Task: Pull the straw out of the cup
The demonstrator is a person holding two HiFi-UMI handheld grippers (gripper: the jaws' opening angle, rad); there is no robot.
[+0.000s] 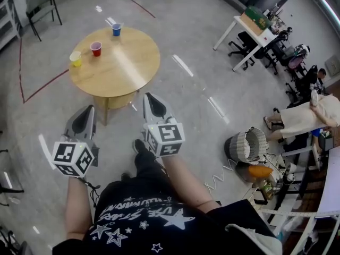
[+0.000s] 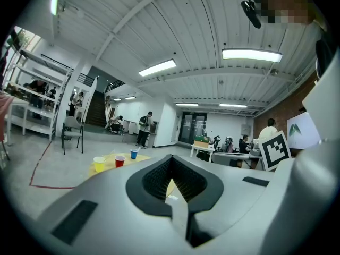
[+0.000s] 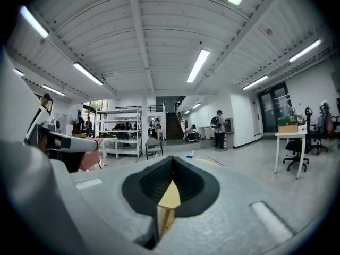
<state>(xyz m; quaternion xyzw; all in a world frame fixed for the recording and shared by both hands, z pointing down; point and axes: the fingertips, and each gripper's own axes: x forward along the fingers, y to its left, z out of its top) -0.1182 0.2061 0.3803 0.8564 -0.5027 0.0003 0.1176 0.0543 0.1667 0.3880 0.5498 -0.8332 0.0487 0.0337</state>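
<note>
Three cups stand on the far left part of a round wooden table (image 1: 122, 62): yellow (image 1: 76, 58), red (image 1: 96, 48) and blue (image 1: 117, 29). A thin pale straw (image 1: 111, 21) sticks out of the blue cup and leans left. Both grippers are held in the air short of the table's near edge, well away from the cups. The left gripper (image 1: 88, 109) and the right gripper (image 1: 147, 96) have their jaws together with nothing between them. In the left gripper view the gripper (image 2: 171, 156) points over the yellow cup (image 2: 99, 163), red cup (image 2: 120, 160) and blue cup (image 2: 134, 153). The right gripper (image 3: 172, 157) faces the blue cup (image 3: 189, 155).
A white desk (image 1: 249, 28) with office chairs stands at the far right, and a seated person (image 1: 303, 116) is beyond it. A round cage-like appliance (image 1: 247, 145) and clutter sit on the floor to the right. A chair (image 1: 42, 7) stands at the far left.
</note>
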